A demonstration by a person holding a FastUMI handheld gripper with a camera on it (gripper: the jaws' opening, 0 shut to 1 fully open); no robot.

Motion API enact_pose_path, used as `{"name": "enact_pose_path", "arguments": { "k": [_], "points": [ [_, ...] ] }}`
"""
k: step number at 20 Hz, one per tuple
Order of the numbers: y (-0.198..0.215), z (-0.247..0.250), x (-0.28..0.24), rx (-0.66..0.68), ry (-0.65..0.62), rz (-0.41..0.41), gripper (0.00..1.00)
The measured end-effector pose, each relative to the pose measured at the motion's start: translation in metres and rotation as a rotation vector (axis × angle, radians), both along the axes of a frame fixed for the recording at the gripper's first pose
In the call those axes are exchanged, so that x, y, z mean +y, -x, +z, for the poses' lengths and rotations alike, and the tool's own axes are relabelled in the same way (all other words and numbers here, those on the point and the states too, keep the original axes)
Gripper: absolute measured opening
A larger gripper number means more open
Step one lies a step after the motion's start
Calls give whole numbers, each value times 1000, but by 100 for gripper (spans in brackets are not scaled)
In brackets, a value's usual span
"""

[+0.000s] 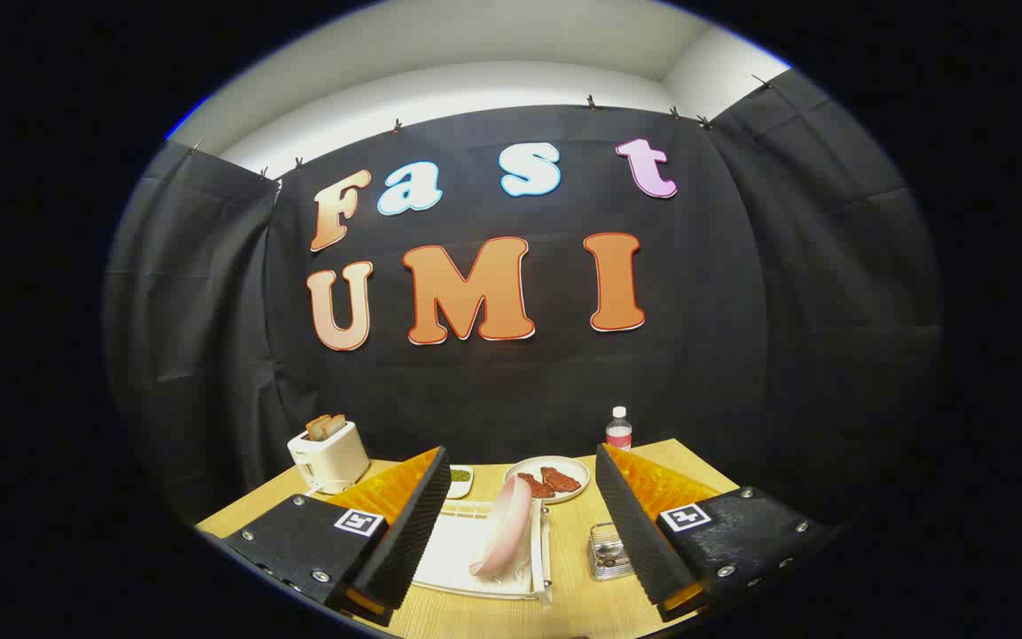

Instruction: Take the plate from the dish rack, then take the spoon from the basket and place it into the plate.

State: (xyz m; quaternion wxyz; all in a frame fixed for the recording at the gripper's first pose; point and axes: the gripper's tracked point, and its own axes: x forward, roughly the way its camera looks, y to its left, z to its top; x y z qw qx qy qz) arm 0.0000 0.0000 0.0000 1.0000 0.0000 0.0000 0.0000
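Claw (520,497) hovers level, spread wide and empty, plate (504,528) between its fingers

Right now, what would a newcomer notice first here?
The pink plate standing on edge in the white dish rack, between the gripper's wide-open fingers. Beyond it sits a dish of reddish food; a toaster with bread stands off to the left, and a water bottle at the table's far edge.
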Motion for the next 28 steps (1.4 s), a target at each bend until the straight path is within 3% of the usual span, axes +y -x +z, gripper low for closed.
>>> {"name": "enact_pose_path", "arguments": {
  "k": [19, 28],
  "points": [
    [-14, -16, -22, 80, 4, -35, 97],
    [-54, -61, -13, 221, 4, -60, 98]
  ]
}}
